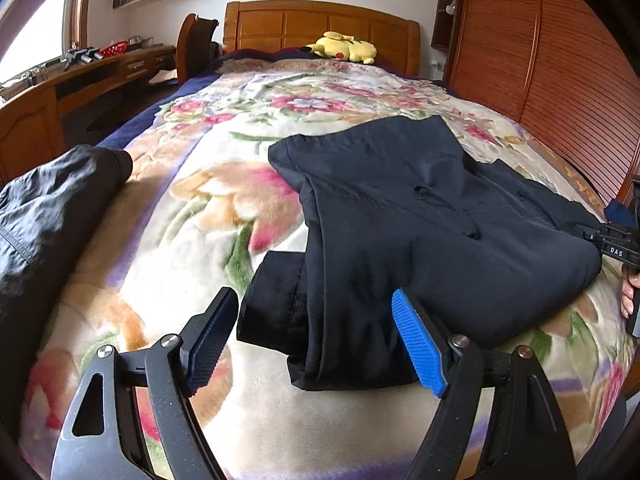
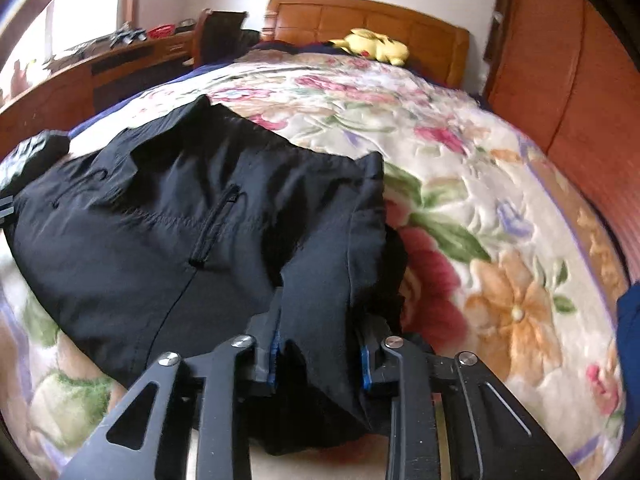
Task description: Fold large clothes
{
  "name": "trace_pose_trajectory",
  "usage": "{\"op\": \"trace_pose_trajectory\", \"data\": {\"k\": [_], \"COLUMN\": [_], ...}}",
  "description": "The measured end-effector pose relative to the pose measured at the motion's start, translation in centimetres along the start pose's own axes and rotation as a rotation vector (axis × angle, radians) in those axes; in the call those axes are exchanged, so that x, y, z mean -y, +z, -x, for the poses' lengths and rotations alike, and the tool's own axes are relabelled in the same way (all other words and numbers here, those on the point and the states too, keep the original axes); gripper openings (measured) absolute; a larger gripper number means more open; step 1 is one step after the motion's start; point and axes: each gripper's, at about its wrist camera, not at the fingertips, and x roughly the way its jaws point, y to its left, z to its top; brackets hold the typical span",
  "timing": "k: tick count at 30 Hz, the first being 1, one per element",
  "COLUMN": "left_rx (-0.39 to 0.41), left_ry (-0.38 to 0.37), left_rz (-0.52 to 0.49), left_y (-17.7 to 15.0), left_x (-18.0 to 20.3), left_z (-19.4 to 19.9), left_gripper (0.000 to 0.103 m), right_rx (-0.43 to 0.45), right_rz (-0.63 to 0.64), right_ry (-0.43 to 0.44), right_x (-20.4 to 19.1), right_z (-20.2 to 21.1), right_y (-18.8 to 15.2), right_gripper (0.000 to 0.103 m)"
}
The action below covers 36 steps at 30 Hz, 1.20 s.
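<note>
In the left wrist view, the left gripper (image 1: 316,344) stands wide open, its blue pads clear of any cloth. The dark garment (image 1: 420,216) lies partly folded on the floral blanket (image 1: 208,208) of the bed, and its near folded end reaches into the gap between the two fingers without touching either pad. The right finger sits just beside the garment's near edge; the left finger hangs over bare blanket. At the far right edge the right gripper (image 1: 616,244) meets the garment's side. A second dark piece of clothing (image 1: 52,208) lies bunched at the left, well apart from the garment, with open blanket between them. Beyond the garment the blanket runs clear up to a yellow plush toy (image 1: 344,48) by the wooden headboard (image 1: 320,24). A slatted wooden wall (image 1: 560,80) borders the bed on the right.

In the right wrist view, the right gripper (image 2: 320,360) is closed on a fold of the dark garment (image 2: 160,232), the cloth bunched between both pads. The rest of the garment spreads away to the left and ahead. To the right lies a broad stretch of bare floral blanket (image 2: 500,240), ending at the bed's edge by the wooden wall.
</note>
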Motion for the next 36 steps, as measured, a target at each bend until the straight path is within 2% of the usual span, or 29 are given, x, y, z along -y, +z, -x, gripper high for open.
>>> {"op": "trace_pose_trajectory", "data": {"k": [1, 2, 4, 5, 9, 12, 14, 15, 17, 20, 22, 25, 30, 36], "left_rx": [-0.002, -0.002, -0.002, 0.001, 0.009, 0.01, 0.0, -0.006, -0.013, 0.006, 0.024, 0.045, 0.074, 0.115], "left_ry": [0.001, 0.004, 0.001, 0.0, 0.008, 0.002, -0.016, -0.019, -0.032, -0.046, -0.053, -0.049, -0.08, -0.111], "left_rz": [-0.003, -0.006, -0.013, -0.017, -0.045, -0.057, -0.065, -0.07, -0.078, -0.091, -0.1, -0.112, -0.12, -0.146], "left_y": [0.0, 0.0, 0.0, 0.0, -0.1, -0.2, -0.2, -0.3, -0.4, -0.3, -0.4, -1.0, -2.2, -4.1], "left_x": [0.1, 0.1, 0.2, 0.3, 0.8, 0.9, 1.0, 1.1, 1.2, 1.4, 1.7, 2.1, 2.4, 3.1], "left_z": [-0.1, -0.1, 0.0, 0.1, 0.3, 0.3, 0.1, 0.0, -0.1, 0.4, 1.3, 2.6, 5.8, 9.2], "left_gripper": [0.081, 0.08, 0.079, 0.077, 0.071, 0.059, 0.042, 0.038, 0.023, 0.01, 0.007, 0.006, 0.006, 0.006], "right_rx": [0.005, 0.008, -0.016, -0.041, -0.101, -0.13, -0.142, -0.145, -0.154, -0.158, -0.14, -0.113, -0.069, -0.07], "right_rz": [-0.009, -0.017, -0.015, -0.019, -0.088, -0.116, -0.118, -0.118, -0.126, -0.145, -0.143, -0.085, -0.041, -0.017], "right_ry": [-0.009, -0.025, -0.069, -0.075, 0.0, 0.044, 0.065, 0.072, 0.111, 0.176, 0.215, 0.199, 0.193, 0.199], "right_x": [0.1, 0.3, 0.4, 0.6, 1.5, 1.6, 1.6, 1.9, 2.0, 2.7, 2.9, 2.4, 2.6, 3.5], "right_z": [0.3, 0.5, 0.6, 0.3, -0.7, -1.5, -2.0, -2.1, -2.4, -2.8, -2.3, -0.9, 2.4, 6.3], "right_y": [-0.1, -0.2, -0.4, -0.5, -1.3, -1.9, -2.0, -1.9, -1.9, -1.9, -2.1, -2.4, -3.2, -5.5], "right_gripper": [0.046, 0.05, 0.078, 0.081, 0.084, 0.084, 0.084, 0.083, 0.076, 0.06, 0.041, 0.029, 0.025, 0.026]}}
